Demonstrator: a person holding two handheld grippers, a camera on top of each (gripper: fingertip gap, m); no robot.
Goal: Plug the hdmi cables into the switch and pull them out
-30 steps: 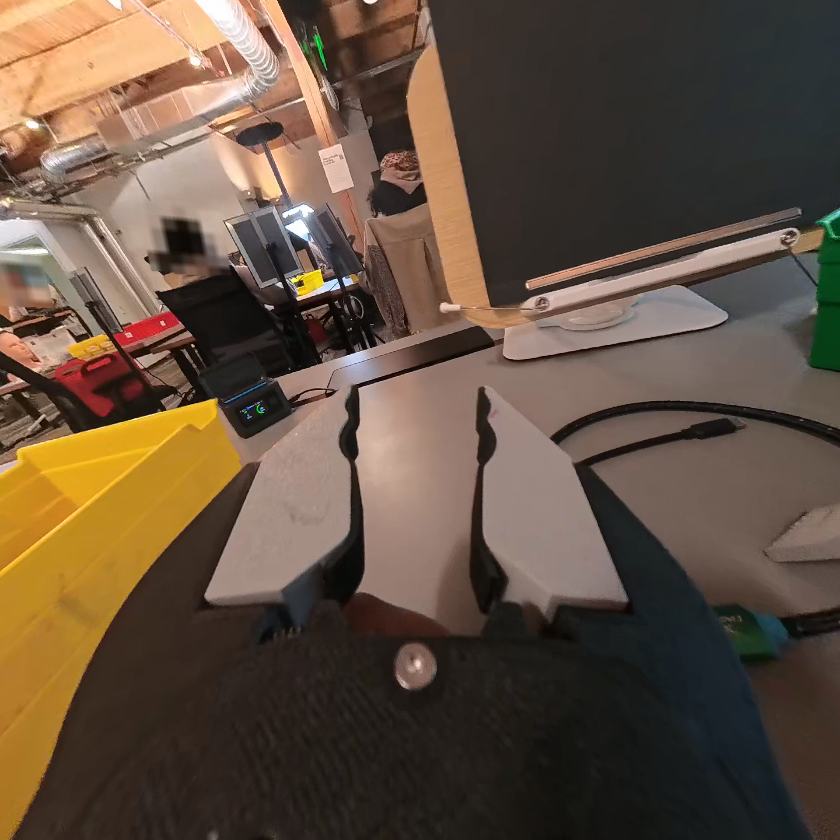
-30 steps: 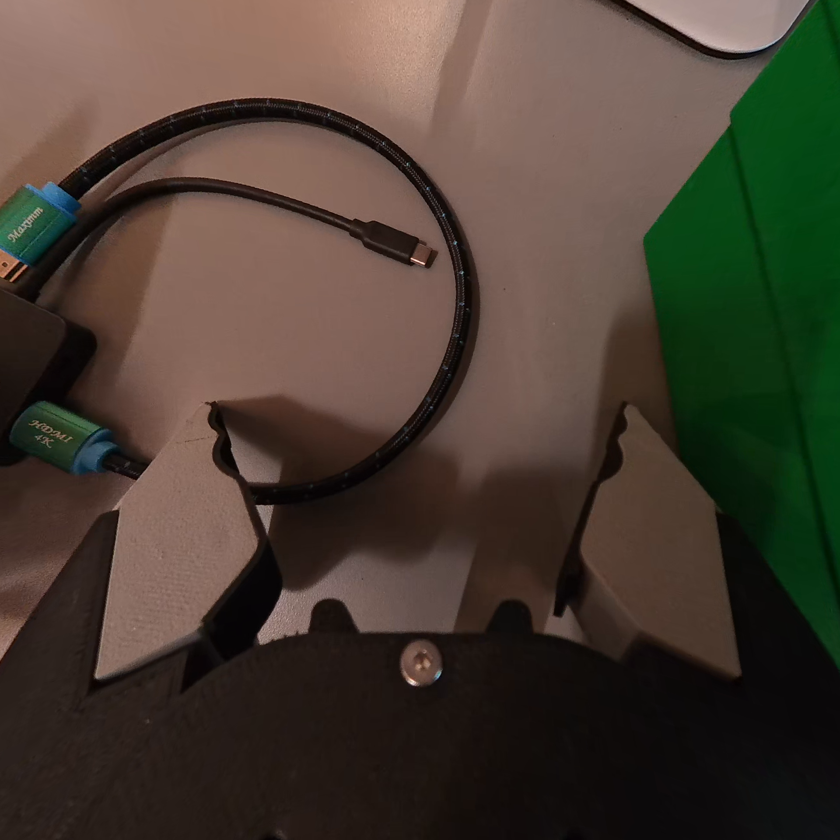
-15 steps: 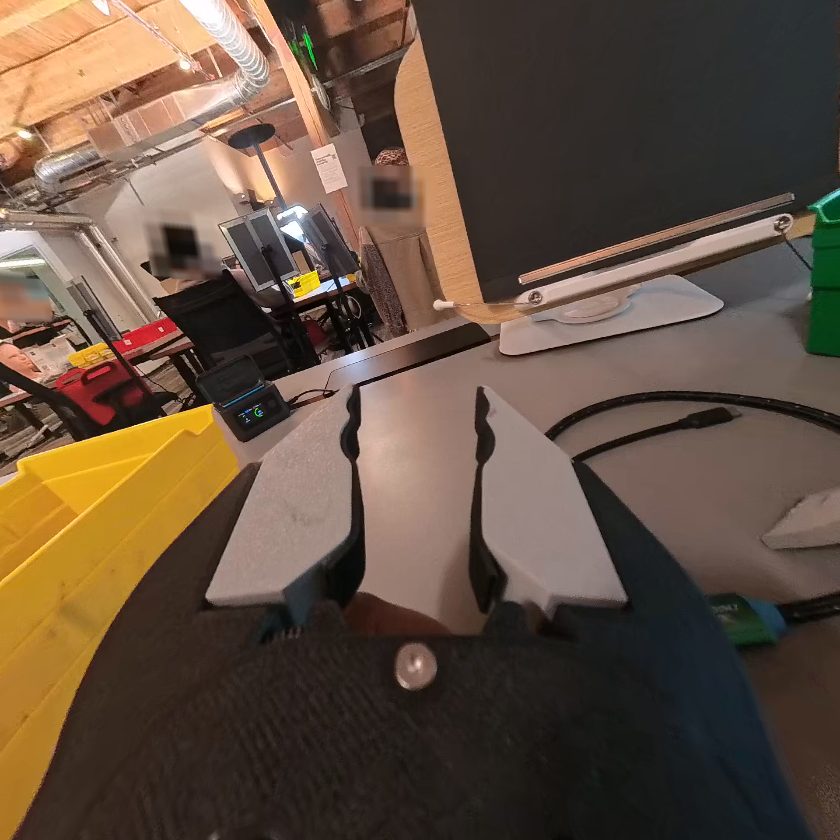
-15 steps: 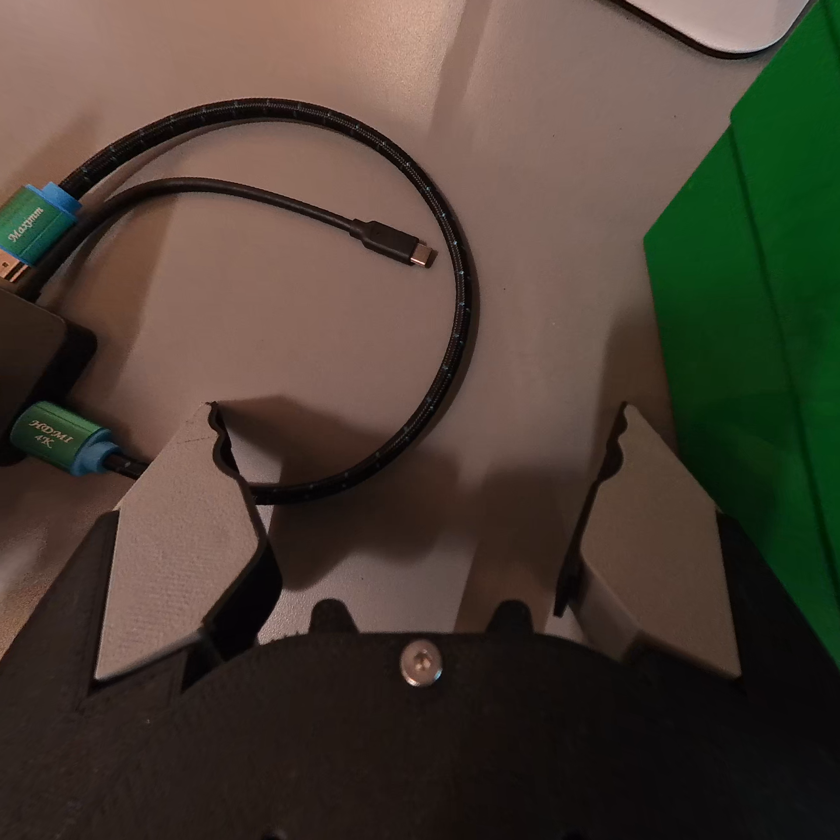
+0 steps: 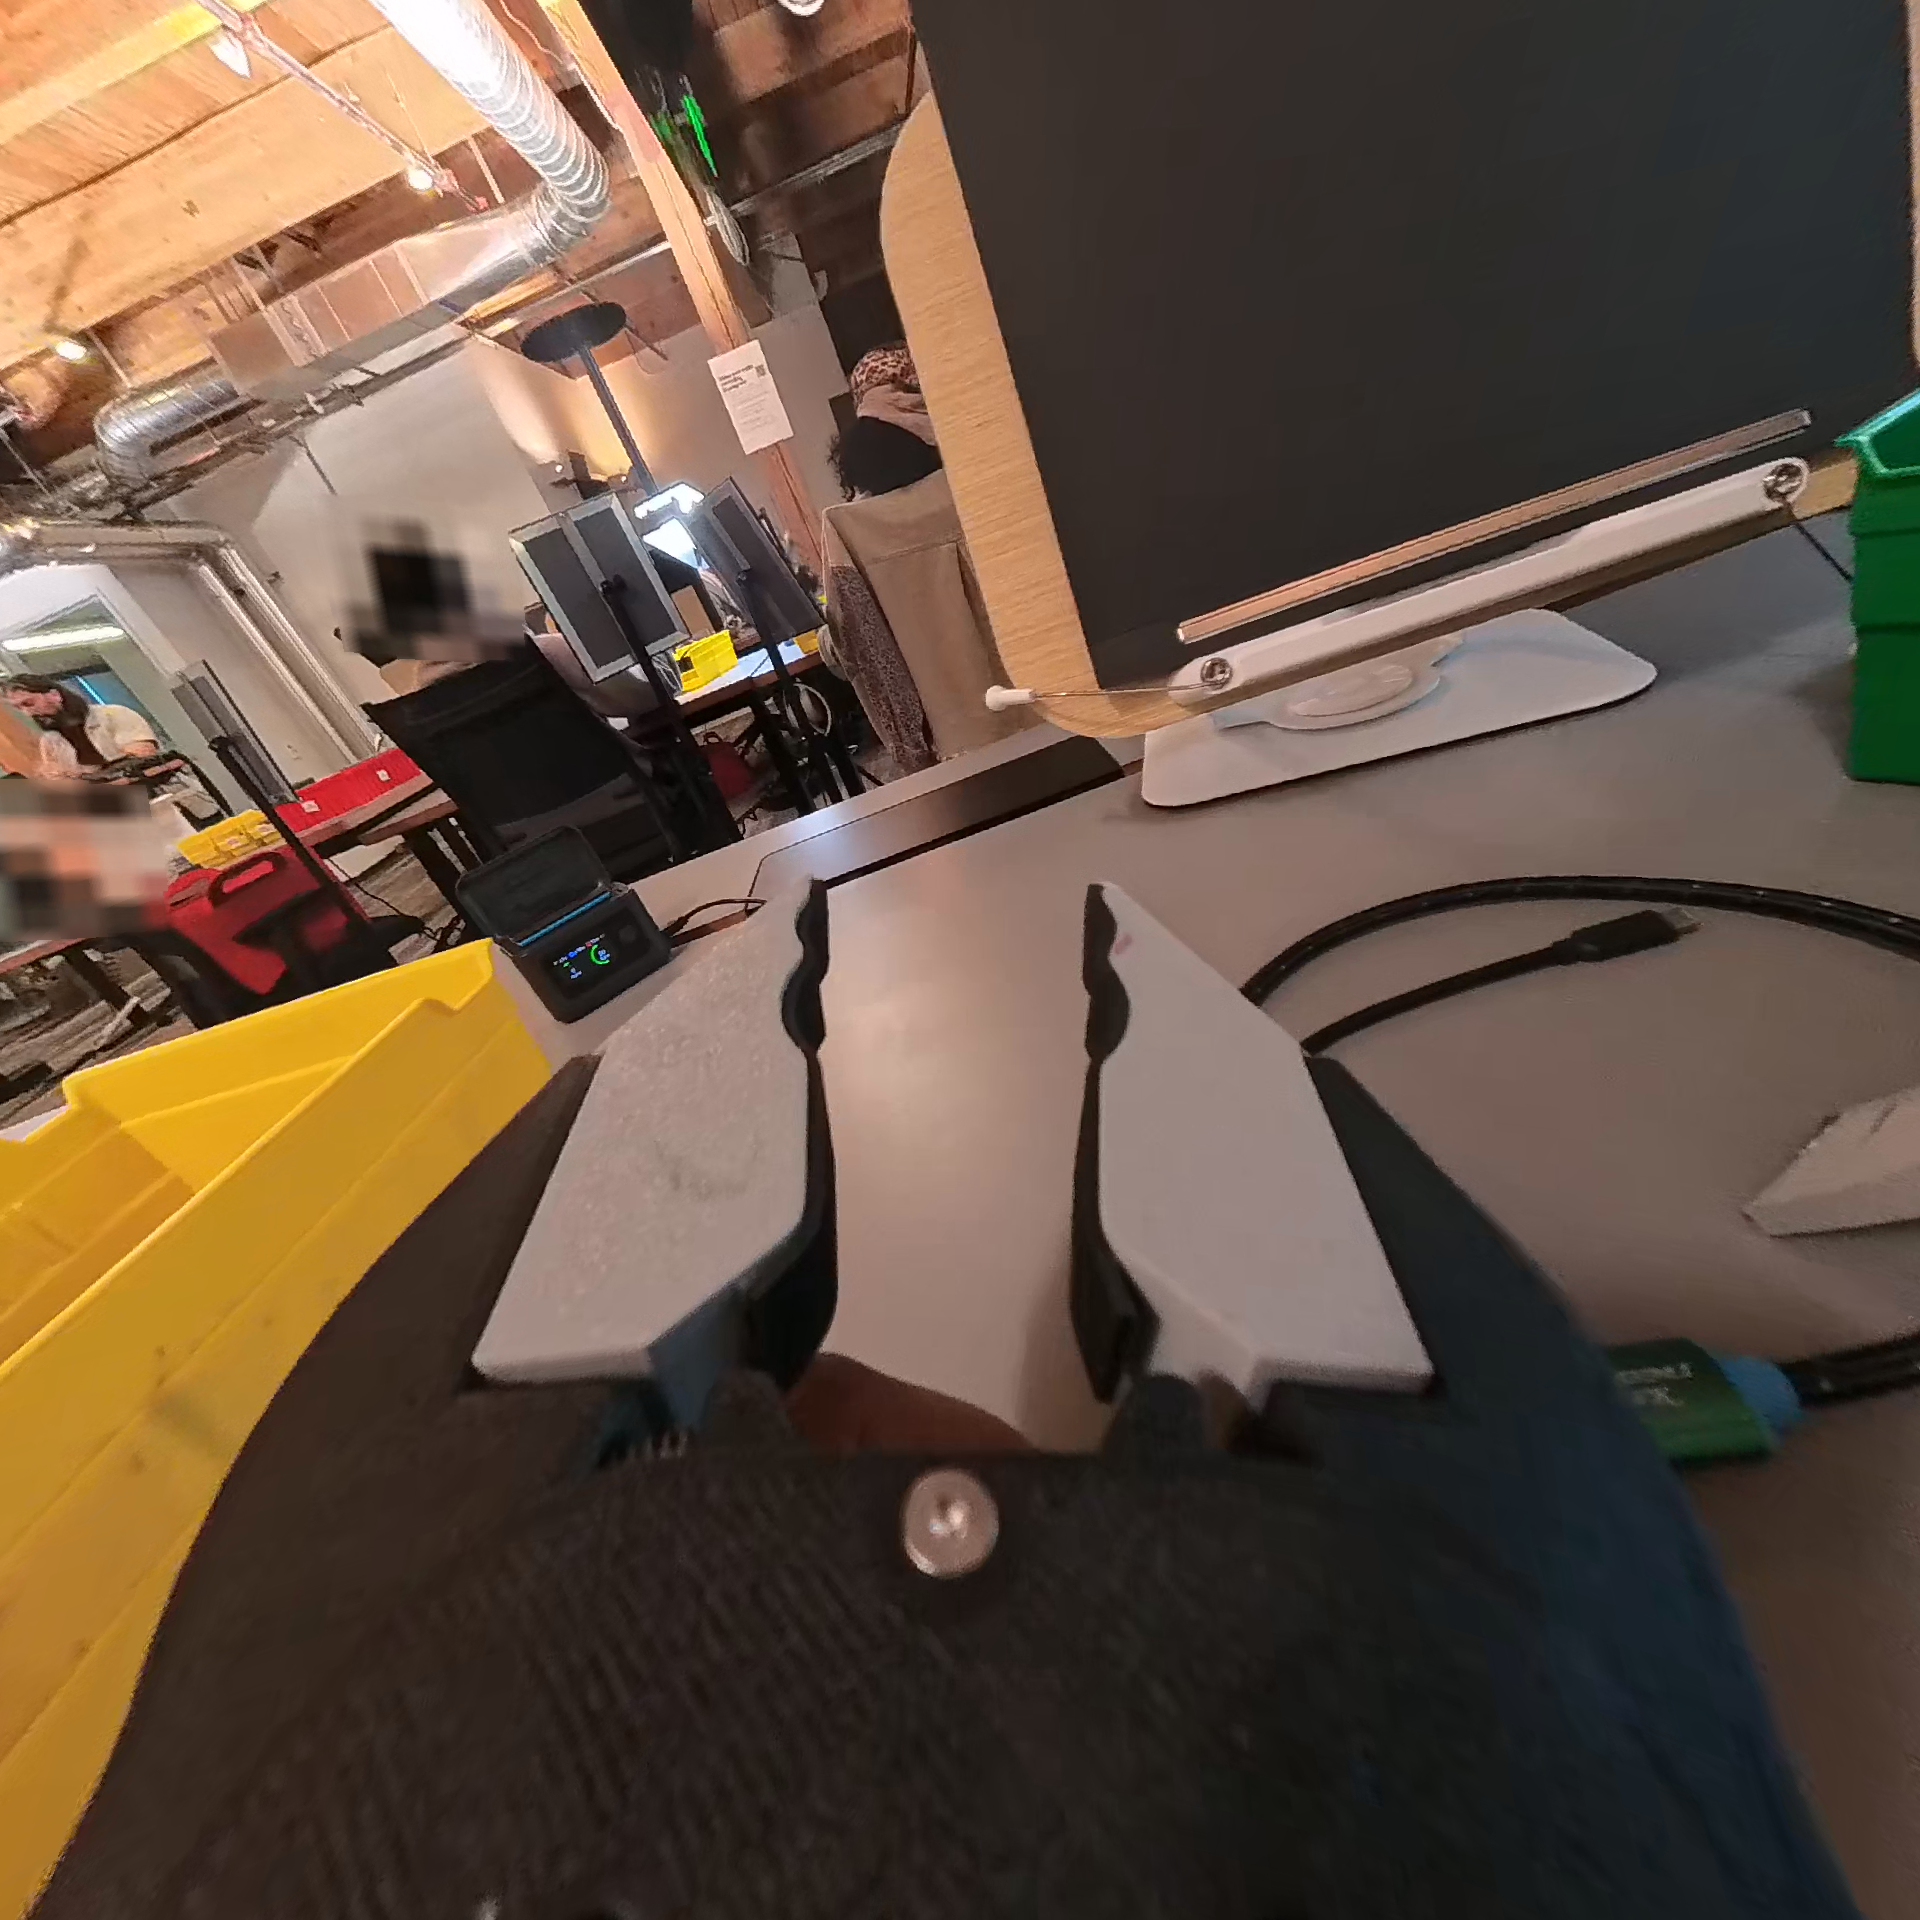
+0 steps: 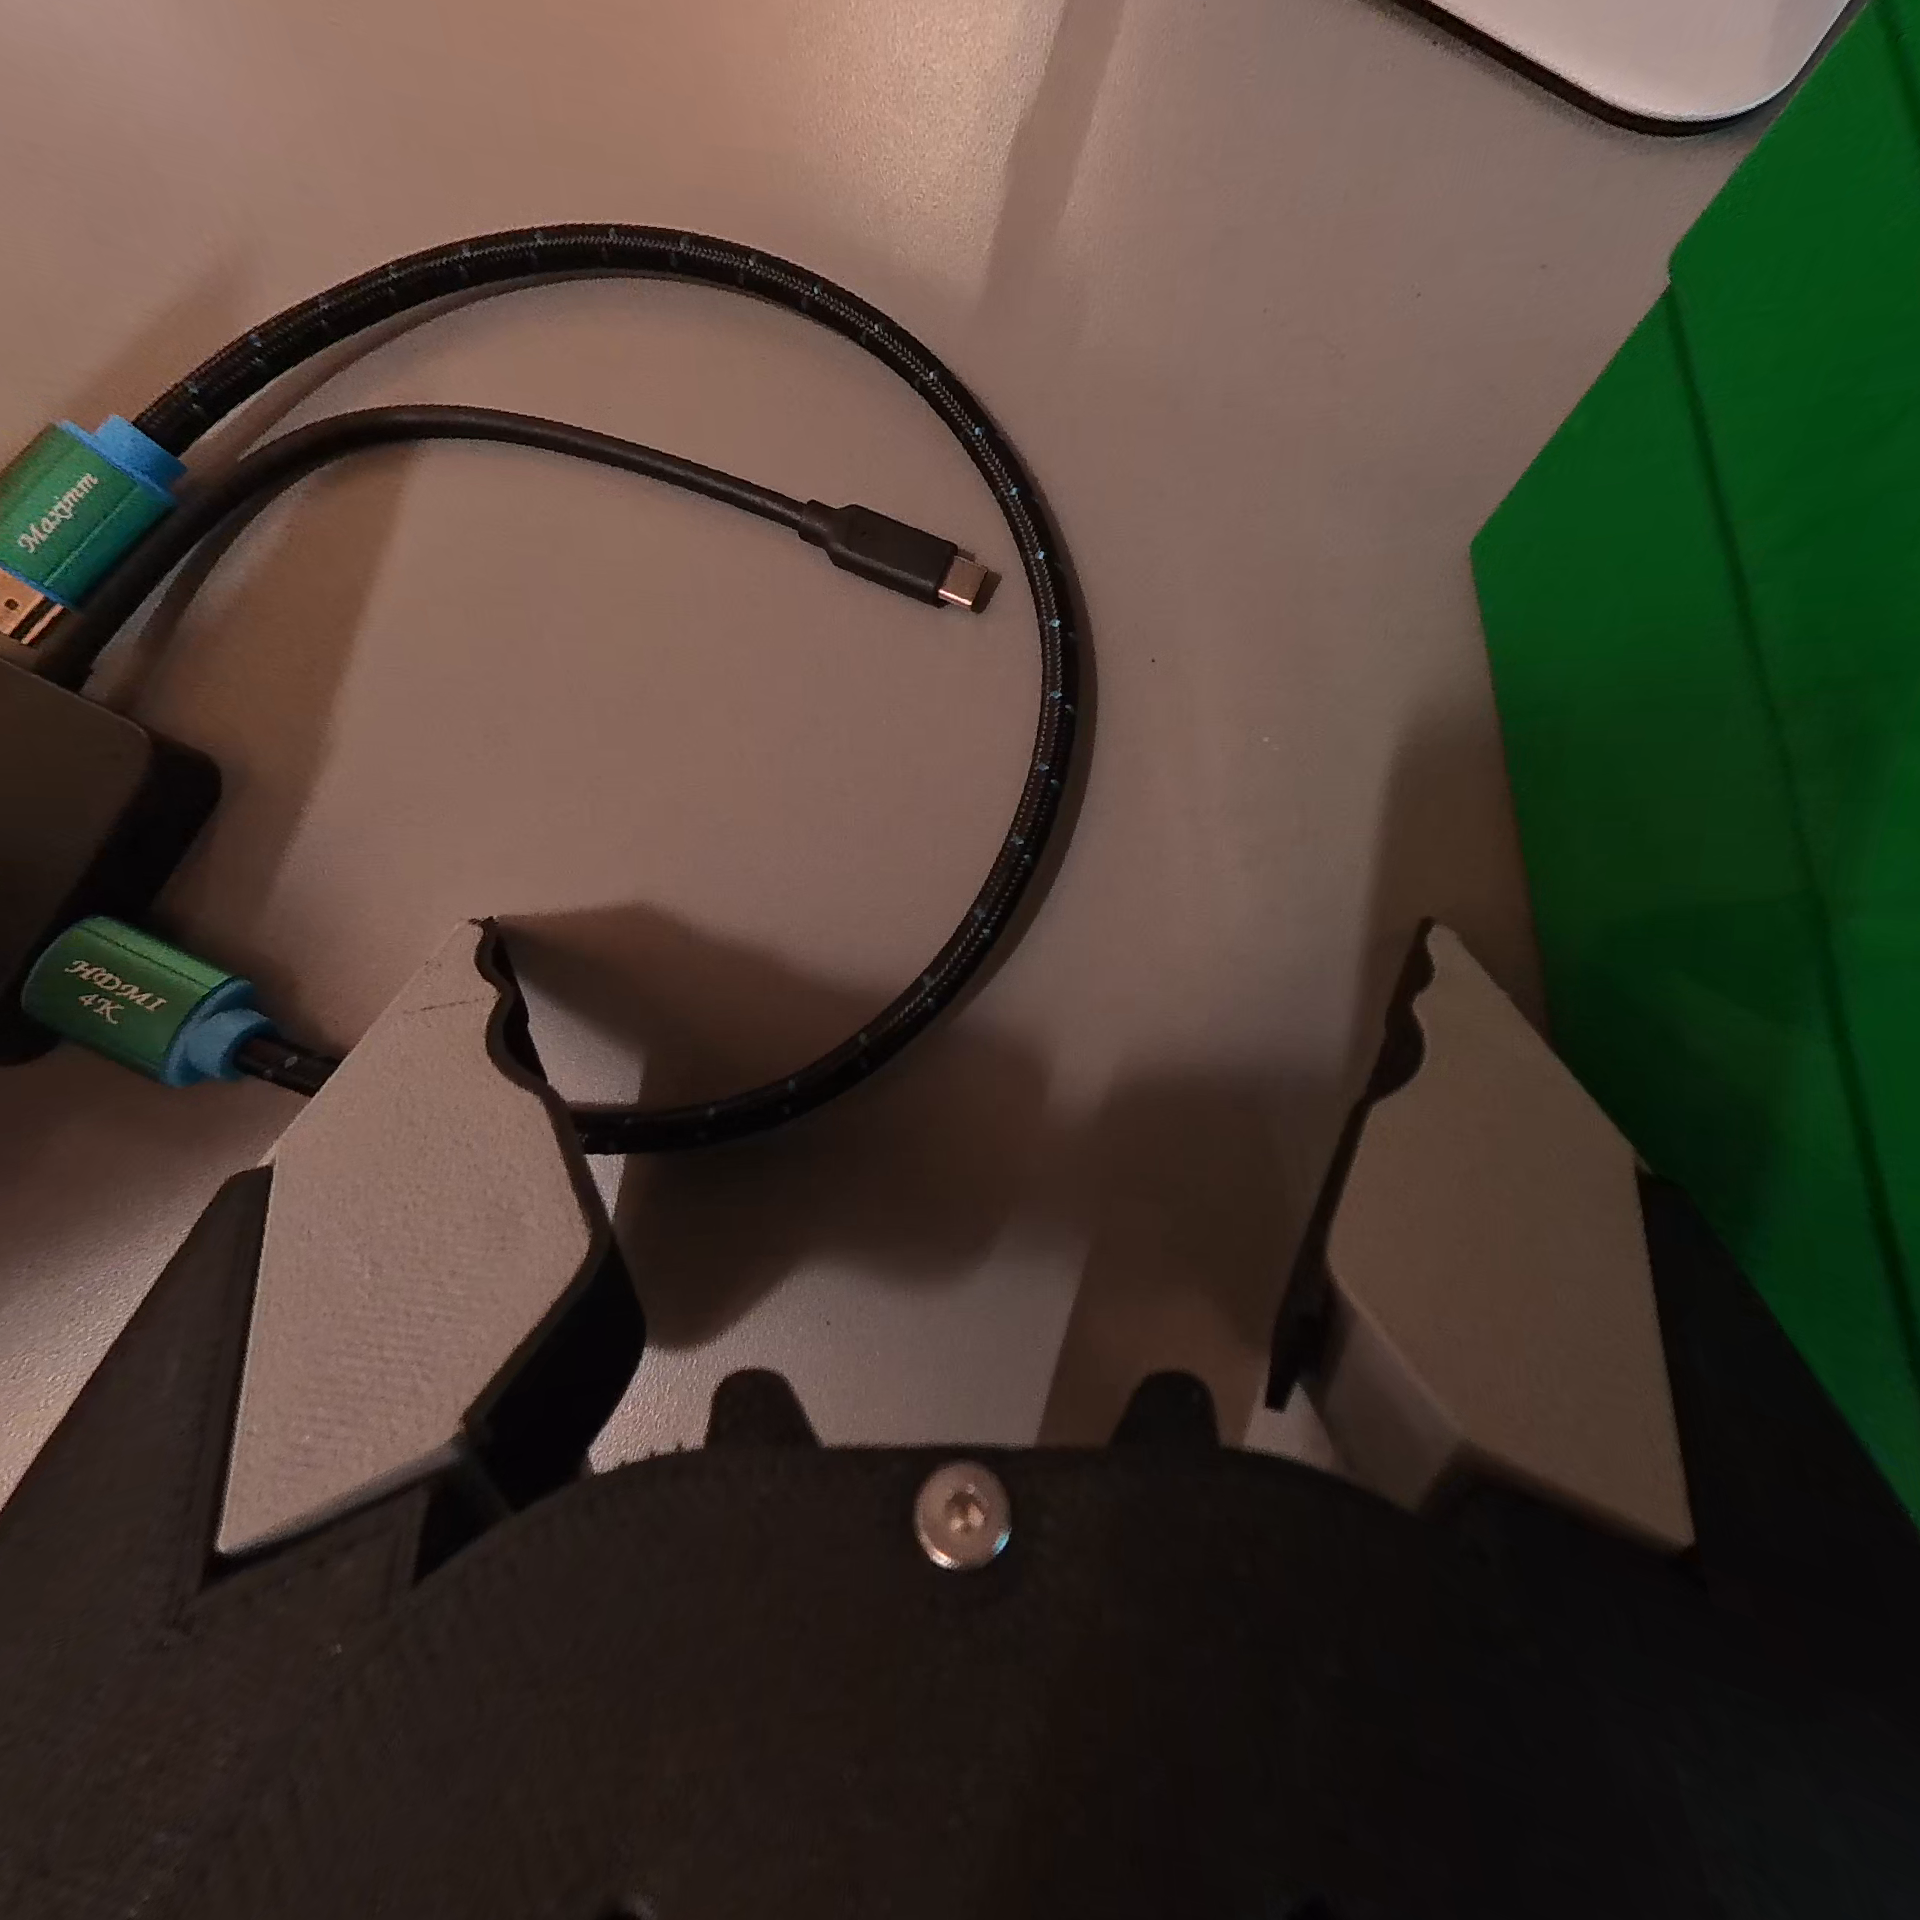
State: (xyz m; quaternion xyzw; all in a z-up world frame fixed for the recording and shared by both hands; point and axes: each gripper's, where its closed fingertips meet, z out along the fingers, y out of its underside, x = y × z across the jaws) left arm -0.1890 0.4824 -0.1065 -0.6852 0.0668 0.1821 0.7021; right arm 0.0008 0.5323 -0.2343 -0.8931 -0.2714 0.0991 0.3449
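Hardly anything has changed over the last second: my right gripper (image 6: 956, 925) hangs in the same spot above the desk (image 6: 727, 779), jaws wide and empty, and my left gripper (image 5: 948, 904) has only tilted a touch, jaws narrow with nothing between them.

So the task has not advanced. The switch (image 6: 73, 821) sits at the left edge of the right wrist view. One green plug (image 6: 130, 997) looks seated in its near side, just beside my left finger (image 6: 416, 1195). The other green plug (image 6: 78, 530) lies at its far corner with gold metal showing, so I judge it out or only partly in. Their braided cable (image 6: 1039, 769) loops between them, around a loose thin cable (image 6: 899, 556). A green bin (image 6: 1714, 727) stands close on the right.

I think my next move is left, toward a plug.
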